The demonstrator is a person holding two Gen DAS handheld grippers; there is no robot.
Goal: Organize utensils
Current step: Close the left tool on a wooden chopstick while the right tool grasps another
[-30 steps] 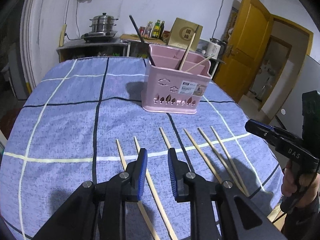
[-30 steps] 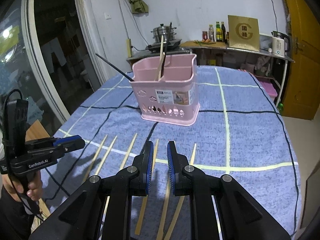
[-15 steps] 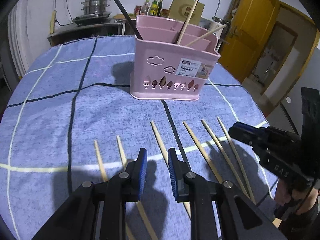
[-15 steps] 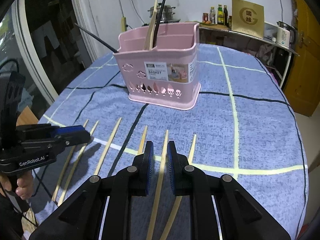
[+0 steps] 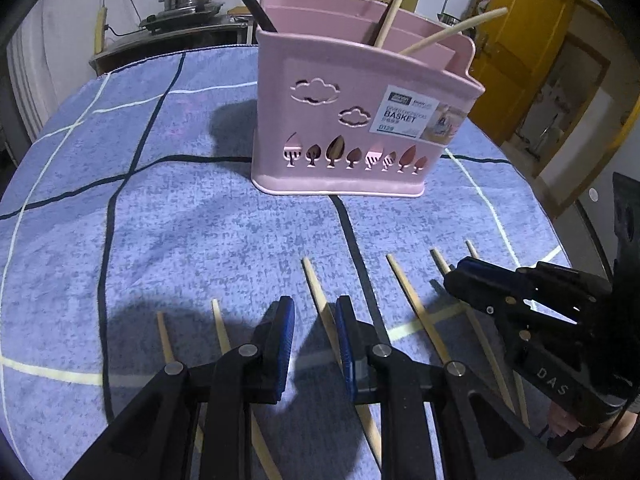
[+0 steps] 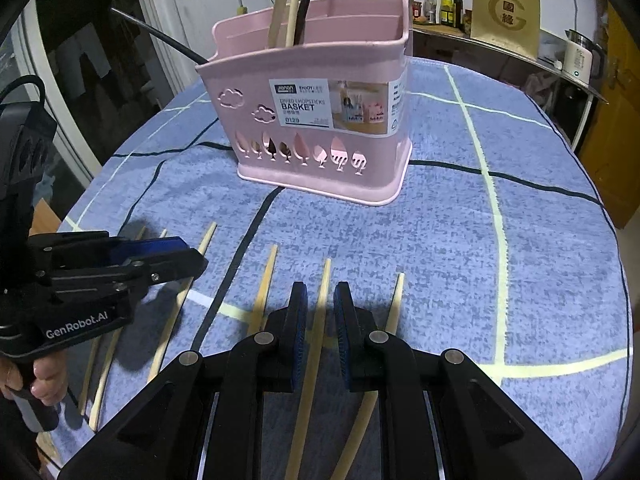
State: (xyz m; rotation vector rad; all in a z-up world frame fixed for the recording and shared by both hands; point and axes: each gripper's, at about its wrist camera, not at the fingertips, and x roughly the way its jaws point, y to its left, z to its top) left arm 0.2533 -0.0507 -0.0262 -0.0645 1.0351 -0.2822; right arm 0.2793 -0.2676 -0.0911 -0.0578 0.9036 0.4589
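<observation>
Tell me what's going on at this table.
A person holds a two-finger tool in each hand over a blue checked tablecloth, sorting chopsticks into a pink chopstick basket. The basket already holds a few wooden and black chopsticks. Six wooden chopsticks lie in a row on the cloth. The right tool hangs low with one wooden chopstick between its slightly parted pads; the left tool is lined up over another chopstick. Neither chopstick looks gripped or lifted yet.
</observation>
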